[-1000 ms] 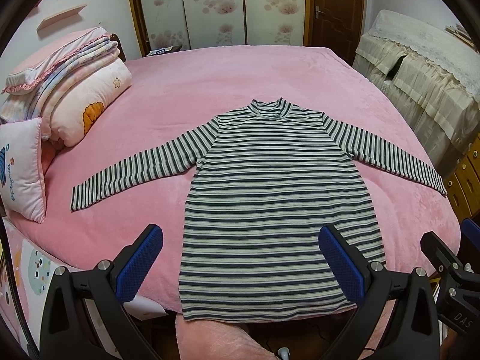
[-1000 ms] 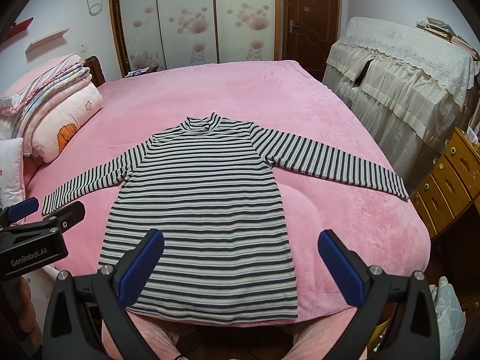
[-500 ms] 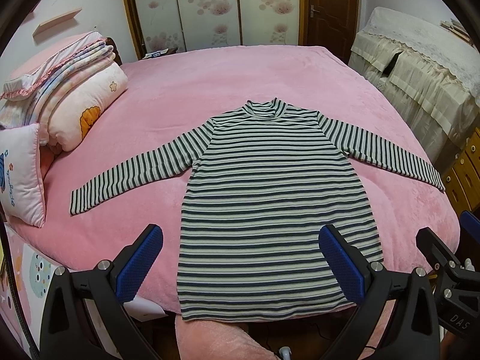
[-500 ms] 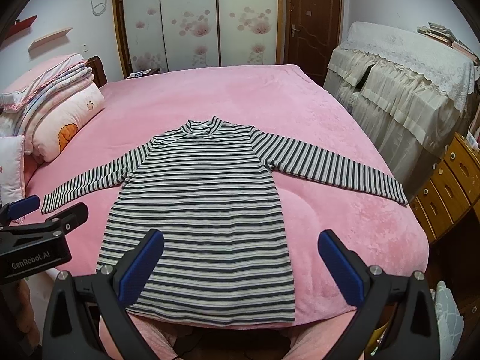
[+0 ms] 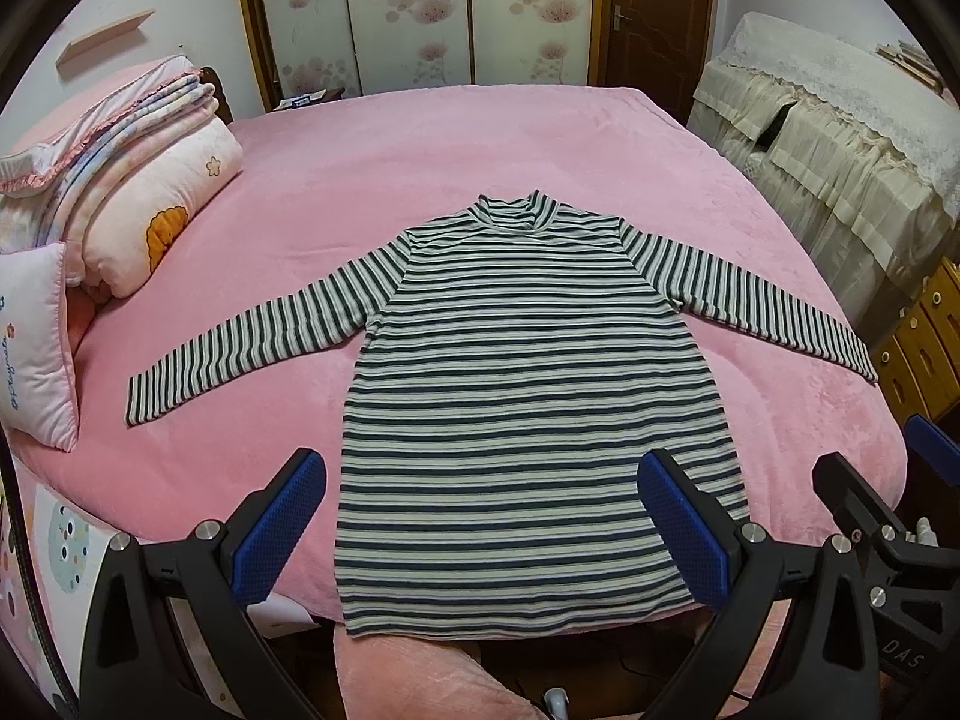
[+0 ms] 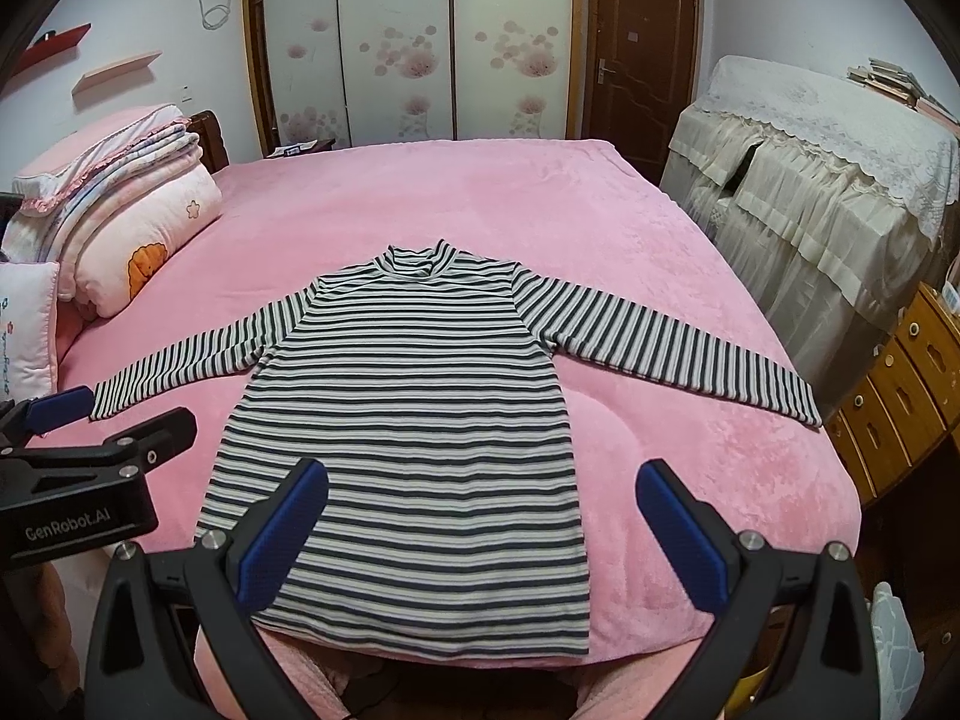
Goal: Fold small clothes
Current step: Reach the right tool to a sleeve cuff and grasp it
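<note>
A black-and-white striped long-sleeved top lies flat on the pink bed, front up, collar far, both sleeves spread out to the sides. It also shows in the right wrist view. My left gripper is open and empty, held above the top's hem near the bed's front edge. My right gripper is open and empty, above the hem's right part. The left gripper's body shows at the left of the right wrist view.
Folded quilts and pillows are stacked at the bed's left side. A lace-covered cabinet and wooden drawers stand to the right. Wardrobe doors and a brown door are behind the bed.
Both grippers have drifted slightly, so the top sits a little differently in each view. The top has not moved and both grippers stay open.
</note>
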`<action>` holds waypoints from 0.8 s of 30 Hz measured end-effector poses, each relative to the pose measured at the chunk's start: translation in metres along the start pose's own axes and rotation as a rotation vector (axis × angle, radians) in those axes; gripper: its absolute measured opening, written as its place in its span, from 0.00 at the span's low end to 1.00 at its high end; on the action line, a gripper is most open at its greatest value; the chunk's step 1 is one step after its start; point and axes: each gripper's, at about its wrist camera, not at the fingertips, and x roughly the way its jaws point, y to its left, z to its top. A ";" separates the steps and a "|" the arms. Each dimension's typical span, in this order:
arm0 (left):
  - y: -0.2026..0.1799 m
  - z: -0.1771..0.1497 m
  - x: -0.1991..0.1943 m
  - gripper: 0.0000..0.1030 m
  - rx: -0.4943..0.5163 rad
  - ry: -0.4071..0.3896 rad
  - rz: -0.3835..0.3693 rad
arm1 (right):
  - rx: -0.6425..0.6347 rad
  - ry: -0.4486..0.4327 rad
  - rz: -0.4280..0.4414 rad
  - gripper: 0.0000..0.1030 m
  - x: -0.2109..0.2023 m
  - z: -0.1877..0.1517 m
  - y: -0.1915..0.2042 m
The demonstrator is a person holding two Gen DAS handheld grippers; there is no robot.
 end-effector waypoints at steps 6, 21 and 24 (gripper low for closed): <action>-0.005 0.006 0.000 0.99 -0.016 0.007 -0.041 | 0.012 -0.014 0.004 1.00 -0.002 0.003 -0.012; -0.082 0.053 -0.038 0.99 0.064 -0.202 0.011 | 0.043 -0.187 -0.069 1.00 -0.028 0.029 -0.087; -0.104 0.066 -0.046 0.99 0.088 -0.263 0.026 | 0.040 -0.221 -0.113 1.00 -0.029 0.035 -0.109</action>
